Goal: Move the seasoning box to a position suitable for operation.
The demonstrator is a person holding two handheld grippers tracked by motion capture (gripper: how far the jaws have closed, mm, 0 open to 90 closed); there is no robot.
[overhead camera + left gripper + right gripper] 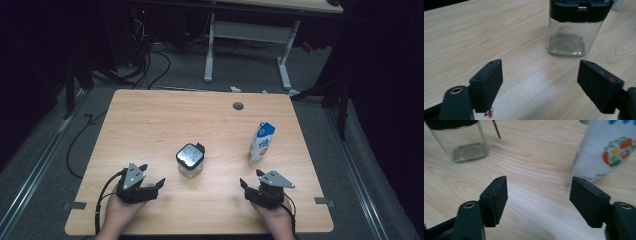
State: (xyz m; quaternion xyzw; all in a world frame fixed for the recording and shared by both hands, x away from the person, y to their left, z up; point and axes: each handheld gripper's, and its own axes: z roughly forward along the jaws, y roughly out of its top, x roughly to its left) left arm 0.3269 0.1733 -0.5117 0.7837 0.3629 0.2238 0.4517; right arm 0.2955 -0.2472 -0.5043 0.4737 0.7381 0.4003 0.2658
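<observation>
Left hand-held gripper (151, 184) faces clear, black-lidded jar (190, 160).

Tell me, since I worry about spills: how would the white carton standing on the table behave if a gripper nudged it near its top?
The carton stands tall on a narrow base, so a high push would probably tip it rather than slide it. Its walls look like thin printed card, likely to dent under a hard squeeze. How full it is cannot be told.
</observation>
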